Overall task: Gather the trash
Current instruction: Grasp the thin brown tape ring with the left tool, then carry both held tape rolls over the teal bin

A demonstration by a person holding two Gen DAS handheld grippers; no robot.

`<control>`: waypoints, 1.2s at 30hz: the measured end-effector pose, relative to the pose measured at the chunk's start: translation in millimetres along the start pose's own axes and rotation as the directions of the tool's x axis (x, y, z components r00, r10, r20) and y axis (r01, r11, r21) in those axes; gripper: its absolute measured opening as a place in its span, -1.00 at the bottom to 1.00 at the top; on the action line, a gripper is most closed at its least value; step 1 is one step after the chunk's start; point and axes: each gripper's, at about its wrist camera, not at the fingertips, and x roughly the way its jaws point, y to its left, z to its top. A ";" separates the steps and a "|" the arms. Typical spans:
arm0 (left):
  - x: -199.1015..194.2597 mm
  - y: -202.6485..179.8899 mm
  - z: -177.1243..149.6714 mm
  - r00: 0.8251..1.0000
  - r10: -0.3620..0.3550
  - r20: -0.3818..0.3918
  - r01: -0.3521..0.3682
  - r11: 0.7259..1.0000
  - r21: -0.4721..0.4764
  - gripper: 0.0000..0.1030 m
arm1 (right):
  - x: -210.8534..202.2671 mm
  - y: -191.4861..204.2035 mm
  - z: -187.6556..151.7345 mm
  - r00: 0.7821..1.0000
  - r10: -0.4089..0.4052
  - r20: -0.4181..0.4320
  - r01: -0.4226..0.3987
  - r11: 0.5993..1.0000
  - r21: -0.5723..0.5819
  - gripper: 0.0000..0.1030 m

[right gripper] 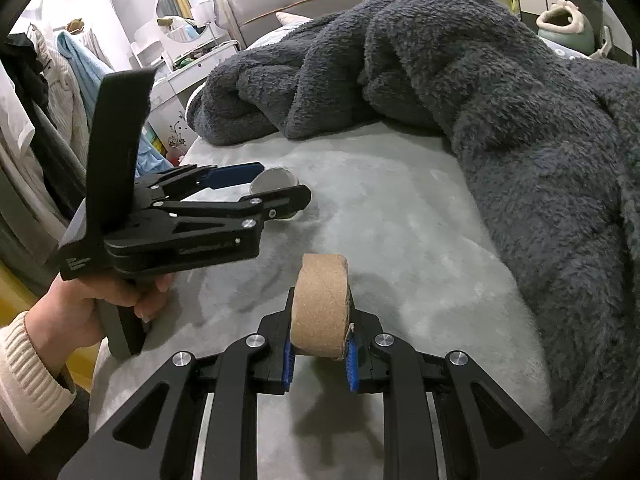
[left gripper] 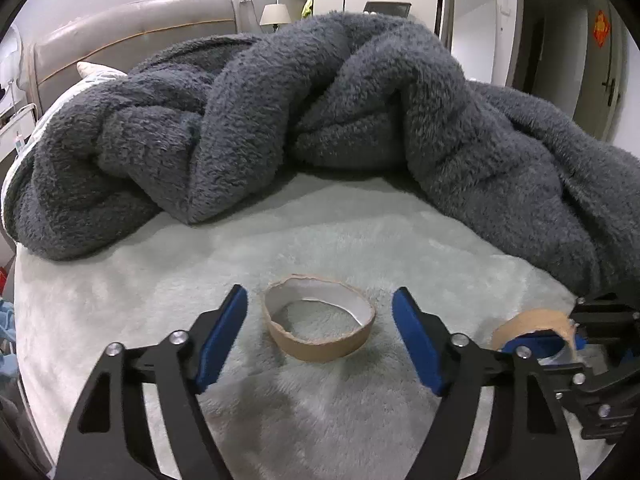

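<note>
On the bed (left gripper: 160, 320), a cardboard ring (left gripper: 319, 328) lies between the left gripper's (left gripper: 319, 334) spread fingers, untouched. To its right, the right gripper (right gripper: 319, 354) clamps a second cardboard roll (right gripper: 320, 304). The heaped blanket (left gripper: 320, 120) lies behind both, curving round the right side.

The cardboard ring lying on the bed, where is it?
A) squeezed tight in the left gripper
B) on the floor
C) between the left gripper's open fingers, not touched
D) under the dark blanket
C: the cardboard ring lies on the pale bed cover between the left gripper's blue pads, with gaps on both sides.
</note>
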 end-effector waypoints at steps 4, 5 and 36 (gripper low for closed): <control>5.9 -4.0 0.4 1.000 0.011 -0.022 -0.011 1.000 0.012 0.14 | -2.3 -3.2 -0.9 1.000 0.000 -0.008 0.000 1.000 0.004 -0.62; 6.0 -3.7 0.2 1.000 0.011 -0.023 -0.011 1.000 0.010 0.14 | -3.5 -2.8 0.2 1.000 0.001 -0.006 -0.001 1.000 0.002 -0.62; -131.3 4.1 -46.8 0.989 0.141 -0.043 -0.147 0.967 -0.206 0.12 | -53.1 53.1 16.3 0.993 0.119 -0.015 -0.120 0.985 -0.122 -0.62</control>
